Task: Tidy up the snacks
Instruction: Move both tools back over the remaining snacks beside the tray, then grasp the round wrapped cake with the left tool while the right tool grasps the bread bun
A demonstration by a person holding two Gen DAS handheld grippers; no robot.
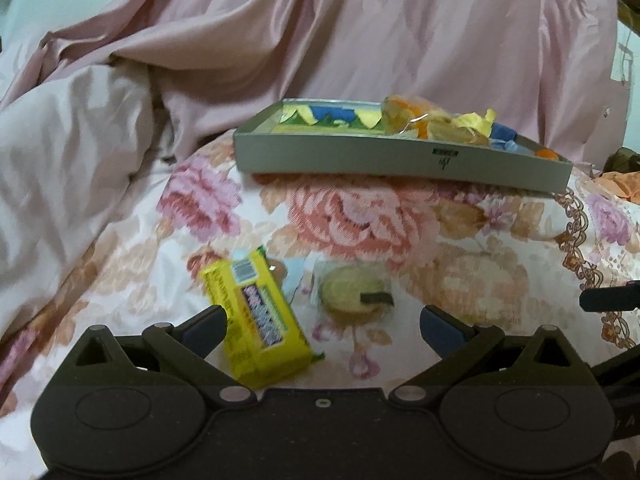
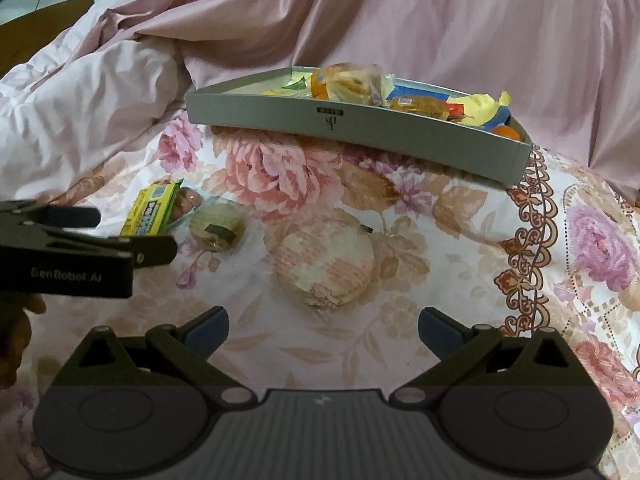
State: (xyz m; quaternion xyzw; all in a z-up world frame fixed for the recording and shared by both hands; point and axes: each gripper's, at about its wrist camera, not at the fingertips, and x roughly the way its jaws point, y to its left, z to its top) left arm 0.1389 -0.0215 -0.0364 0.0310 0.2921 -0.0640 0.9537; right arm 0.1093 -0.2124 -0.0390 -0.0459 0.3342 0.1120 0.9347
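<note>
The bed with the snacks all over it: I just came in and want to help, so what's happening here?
A person holds a gripper in each hand, sorting snacks into a grey tray on the floral bedspread. The tray already holds several wrapped snacks. Both grippers are open and empty. The left gripper hovers near a yellow packet and a small round wrapped cake, both loose on the bedspread. The right gripper faces a larger round wrapped cake.

Soft, even indoor light falls on my bed, dim enough to look grainy. Shadows are faint; a thin one lies under the tray (image 2: pixel 360 124). Both views bulge fisheye-style, with dark corners. Motion blur smears the yellow pack (image 1: pixel 256 316) and the tray snacks. A small glint sits on the pink satin (image 1: pixel 360 20).
</note>
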